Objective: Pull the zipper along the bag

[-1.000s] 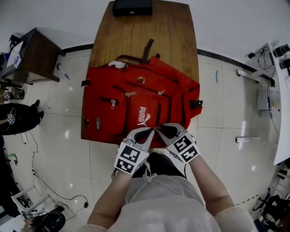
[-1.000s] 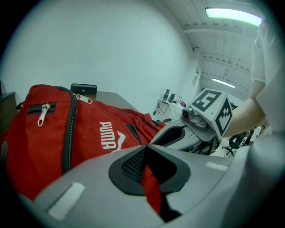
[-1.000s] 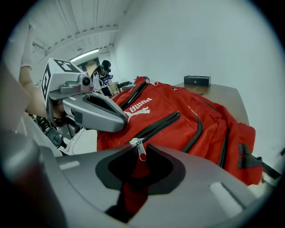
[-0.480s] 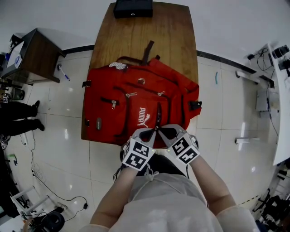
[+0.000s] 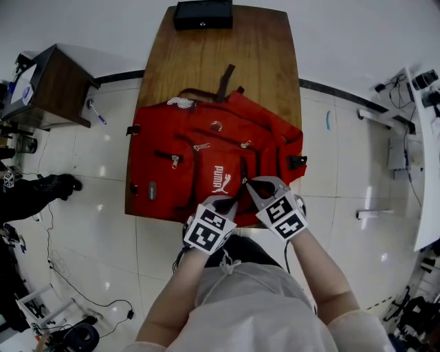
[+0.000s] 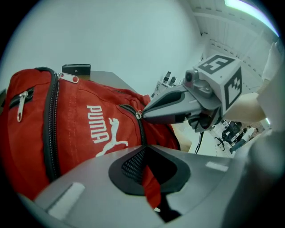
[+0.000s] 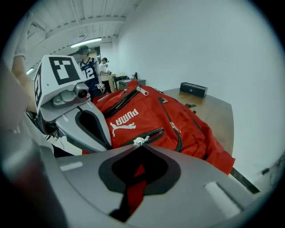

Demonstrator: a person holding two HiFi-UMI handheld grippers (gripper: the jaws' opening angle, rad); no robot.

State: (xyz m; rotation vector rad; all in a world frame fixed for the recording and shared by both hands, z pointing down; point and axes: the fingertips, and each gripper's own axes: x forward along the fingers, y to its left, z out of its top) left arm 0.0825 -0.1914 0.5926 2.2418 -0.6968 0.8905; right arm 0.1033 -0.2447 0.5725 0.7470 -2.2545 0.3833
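A red backpack [image 5: 206,151] lies flat on a wooden table [image 5: 234,48], with its bottom edge toward me. My left gripper [image 5: 227,204] is shut on a fold of the bag's red fabric [image 6: 151,187] at that near edge. Just to its right, my right gripper [image 5: 249,184] is shut on the silver zipper pull [image 7: 140,141] of the pocket beside the white logo [image 5: 218,179]. In the left gripper view the right gripper's tips meet at that pull [image 6: 139,114]. The black zip [image 7: 153,135] runs away from the tips across the bag.
A black box [image 5: 201,12] sits at the table's far end. A dark side table [image 5: 51,82] stands at the left, and a person's feet [image 5: 41,189] are on the tiled floor below it. Cables [image 5: 75,282] lie on the floor at lower left. People stand in the background [image 7: 89,67].
The right gripper has shut on the zipper pull and moved a little away from me along the zip. The left gripper has shifted slightly right. The person at the left has moved.
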